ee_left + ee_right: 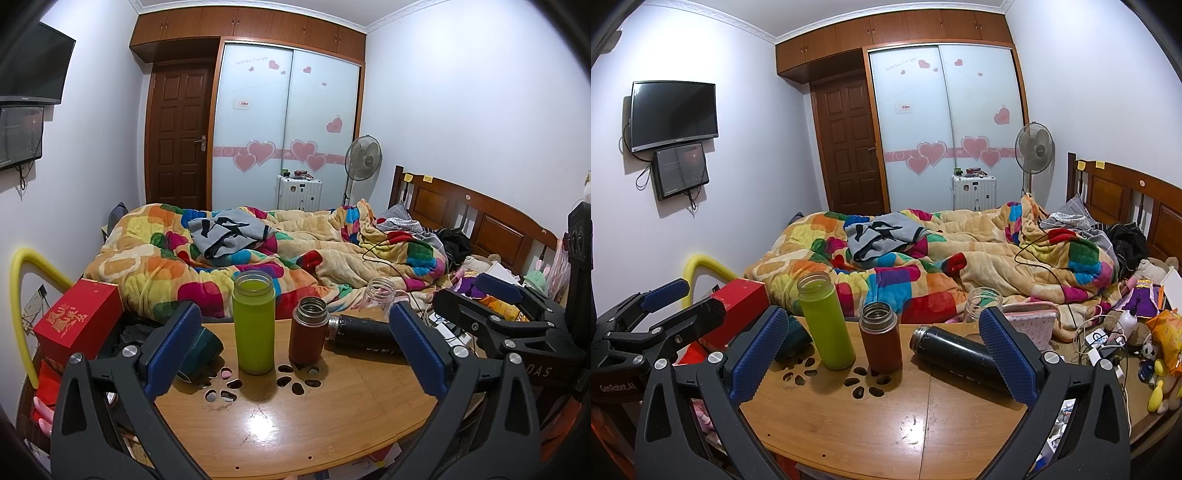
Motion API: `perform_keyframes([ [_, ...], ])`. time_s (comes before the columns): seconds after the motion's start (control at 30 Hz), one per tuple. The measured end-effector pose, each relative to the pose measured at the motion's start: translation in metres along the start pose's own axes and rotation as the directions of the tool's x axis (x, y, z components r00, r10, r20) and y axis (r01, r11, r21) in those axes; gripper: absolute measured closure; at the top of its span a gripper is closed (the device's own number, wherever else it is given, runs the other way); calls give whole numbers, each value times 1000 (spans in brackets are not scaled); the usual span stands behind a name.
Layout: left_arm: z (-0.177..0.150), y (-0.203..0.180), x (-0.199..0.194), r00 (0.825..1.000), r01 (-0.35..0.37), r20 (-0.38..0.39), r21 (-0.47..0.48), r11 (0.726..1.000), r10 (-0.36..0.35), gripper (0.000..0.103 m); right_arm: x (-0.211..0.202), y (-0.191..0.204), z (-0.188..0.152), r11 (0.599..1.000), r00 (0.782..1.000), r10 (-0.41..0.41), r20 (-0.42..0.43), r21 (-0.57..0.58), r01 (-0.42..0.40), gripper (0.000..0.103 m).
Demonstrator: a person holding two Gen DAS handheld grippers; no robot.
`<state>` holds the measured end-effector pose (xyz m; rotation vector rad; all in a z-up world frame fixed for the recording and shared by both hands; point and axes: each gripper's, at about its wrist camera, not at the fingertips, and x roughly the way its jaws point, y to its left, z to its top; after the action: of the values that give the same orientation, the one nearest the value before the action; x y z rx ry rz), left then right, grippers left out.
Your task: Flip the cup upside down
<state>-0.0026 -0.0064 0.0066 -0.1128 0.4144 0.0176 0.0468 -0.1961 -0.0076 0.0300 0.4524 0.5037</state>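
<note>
left wrist view: the left gripper is hovering with its jaws spread wide and nothing between them, above the wooden table. the green cup is standing upright, mouth open, at about 11 o'clock from the table's middle, the brown cup is standing just beside it at 12 o'clock, and the black flask is lying on its side at 2 o'clock.

right wrist view: the right gripper is also gaping wide and carrying nothing. the green cup is sitting at 11 o'clock, the brown cup dead ahead. which cup is meant is unclear; for either, closing on the mid-body, lifting clear of its neighbour before rolling the wrist, looks wisest.
</note>
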Motion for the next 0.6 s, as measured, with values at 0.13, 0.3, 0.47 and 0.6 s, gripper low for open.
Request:
perform_keyframes([
  [0.13,0,1,0,1000,2,0,2,1000,-2,0,0,0,0,1000,1000,-1,2,-1,1,0],
  [0.3,-1,1,0,1000,2,1,2,1000,-2,0,-1,0,0,1000,1000,-1,2,0,1,0],
  [0.47,3,2,-1,1000,2,4,3,1000,-2,0,-1,0,0,1000,1000,0,3,0,0,0],
  [0.6,4,2,-2,1000,2,3,3,1000,-2,0,-1,0,1,1000,1000,0,3,0,0,0],
])
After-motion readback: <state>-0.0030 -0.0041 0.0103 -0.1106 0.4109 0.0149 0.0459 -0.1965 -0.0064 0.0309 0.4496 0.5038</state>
